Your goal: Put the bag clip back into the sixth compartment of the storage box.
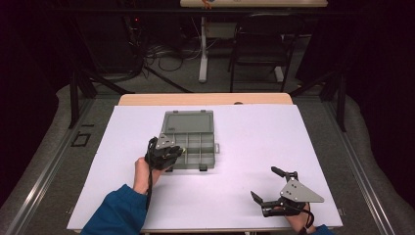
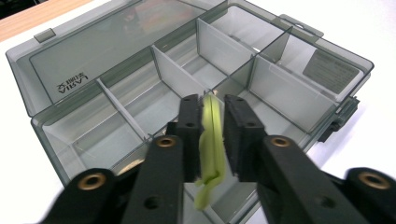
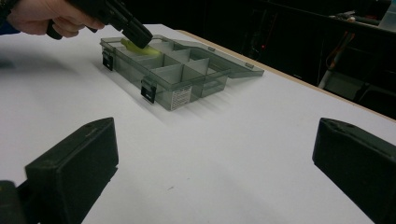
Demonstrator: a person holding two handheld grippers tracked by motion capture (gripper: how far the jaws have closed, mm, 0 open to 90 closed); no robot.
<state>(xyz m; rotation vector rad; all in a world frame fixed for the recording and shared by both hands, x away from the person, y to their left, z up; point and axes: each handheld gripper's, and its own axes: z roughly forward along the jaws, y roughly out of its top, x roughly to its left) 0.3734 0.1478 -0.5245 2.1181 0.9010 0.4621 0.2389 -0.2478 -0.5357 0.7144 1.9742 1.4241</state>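
Left claw (image 1: 172, 152) clamped on a thin yellow-green strip (image 2: 211, 140), held upright between the jaws, lower end crumpled and hanging below them. It sits over the near-left part of the box (image 1: 195, 128), above the divided tray; can't tell which compartment it's over. In the right gripper view the strip (image 3: 133, 45) shows at the box's far corner under the left hand (image 3: 44, 17).

Box: smoky grey clear plastic, lid folded flat back away from the person, dividers in place, compartments look bare. Two dark latches on the front wall, a label on one side wall.

Right claw (image 1: 268, 188) released, jaws wide apart, nothing between them. It rests low at the desk's near-right corner, well apart from the box.

Desk (image 1: 254, 142): white sheet over a wood top, wood edge showing along the far side. Surface matte, no visible clutter beyond the box.

Room: dark. Black frame legs either side of the desk, grey floor, a tangle of cables on the floor beyond, a black chair (image 1: 259, 41) and a second desk with a white leg at the back.
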